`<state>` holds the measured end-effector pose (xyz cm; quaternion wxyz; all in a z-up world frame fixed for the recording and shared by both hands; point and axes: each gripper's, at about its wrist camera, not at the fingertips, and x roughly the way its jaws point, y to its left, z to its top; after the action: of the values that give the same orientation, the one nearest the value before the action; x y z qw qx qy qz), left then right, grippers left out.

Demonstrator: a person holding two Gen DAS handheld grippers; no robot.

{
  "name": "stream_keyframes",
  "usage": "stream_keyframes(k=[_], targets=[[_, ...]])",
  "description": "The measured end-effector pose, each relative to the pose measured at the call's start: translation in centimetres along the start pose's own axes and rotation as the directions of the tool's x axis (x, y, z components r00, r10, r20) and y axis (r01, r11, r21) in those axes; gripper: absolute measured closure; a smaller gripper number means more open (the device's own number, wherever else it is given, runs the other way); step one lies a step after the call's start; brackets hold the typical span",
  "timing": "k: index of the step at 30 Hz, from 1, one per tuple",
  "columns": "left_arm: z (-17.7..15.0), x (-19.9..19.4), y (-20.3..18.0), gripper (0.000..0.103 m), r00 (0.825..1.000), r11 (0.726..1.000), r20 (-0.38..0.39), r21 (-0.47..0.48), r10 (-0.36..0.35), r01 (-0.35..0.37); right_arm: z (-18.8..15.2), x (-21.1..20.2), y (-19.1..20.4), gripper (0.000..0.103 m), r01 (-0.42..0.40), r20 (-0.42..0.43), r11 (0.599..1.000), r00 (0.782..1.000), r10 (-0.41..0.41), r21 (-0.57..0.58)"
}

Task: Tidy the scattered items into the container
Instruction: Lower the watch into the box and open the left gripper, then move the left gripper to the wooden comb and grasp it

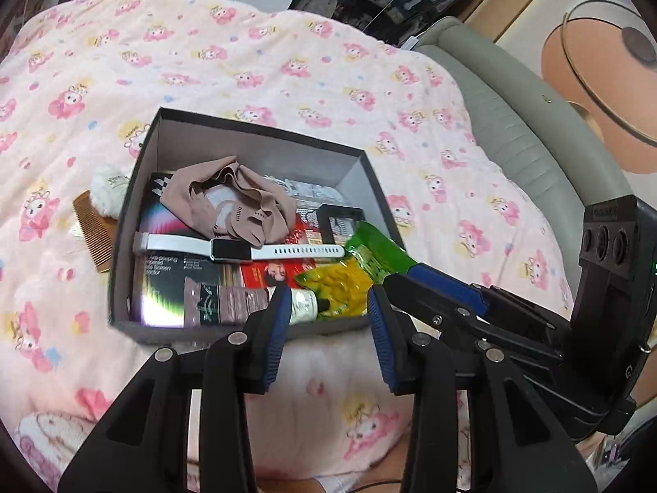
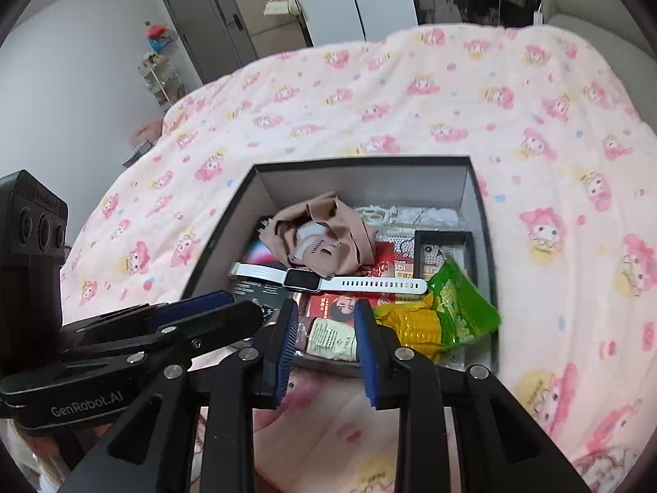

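- Looking at what's left: the comb (image 1: 93, 232) and a white fluffy thing (image 1: 110, 191) lie outside the box (image 1: 123, 222), touching its left wall at mid-left of the left wrist view.
- Comb's long axis runs roughly along that wall.
- Left gripper (image 1: 326, 308) is nearer; both lie up-left of its jaws.
- Left gripper and right gripper (image 2: 326, 324) are both spread and empty.

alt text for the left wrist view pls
Open left gripper hovers at the near edge of a dark box on a pink bedspread, holding a white watch, beige cloth, corn packet; a comb lies outside.
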<state>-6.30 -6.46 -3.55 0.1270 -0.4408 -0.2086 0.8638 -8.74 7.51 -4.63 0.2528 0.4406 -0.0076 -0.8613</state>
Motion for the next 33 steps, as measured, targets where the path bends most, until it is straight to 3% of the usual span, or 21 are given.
stream_keyframes(k=[8, 17, 33], targets=[[-2.3, -3.9, -1.0, 0.064, 1.000, 1.000, 0.025, 0.016, 0.014, -0.014, -1.7, -3.9, 2.9, 0.077, 0.001, 0.049, 0.999, 0.999, 0.001, -0.042], [-3.8, -6.9, 0.6, 0.062, 0.997, 0.998, 0.046, -0.001, 0.058, -0.058, -2.7, -4.6, 6.3, 0.077, -0.036, 0.044, 0.996, 0.998, 0.040, -0.083], [-5.0, -11.0, 10.7, 0.062, 0.984, 0.978, 0.082, -0.155, 0.157, -0.143, -2.0, 1.0, 15.6, 0.078, -0.134, -0.049, 0.971, 0.991, 0.127, -0.198]])
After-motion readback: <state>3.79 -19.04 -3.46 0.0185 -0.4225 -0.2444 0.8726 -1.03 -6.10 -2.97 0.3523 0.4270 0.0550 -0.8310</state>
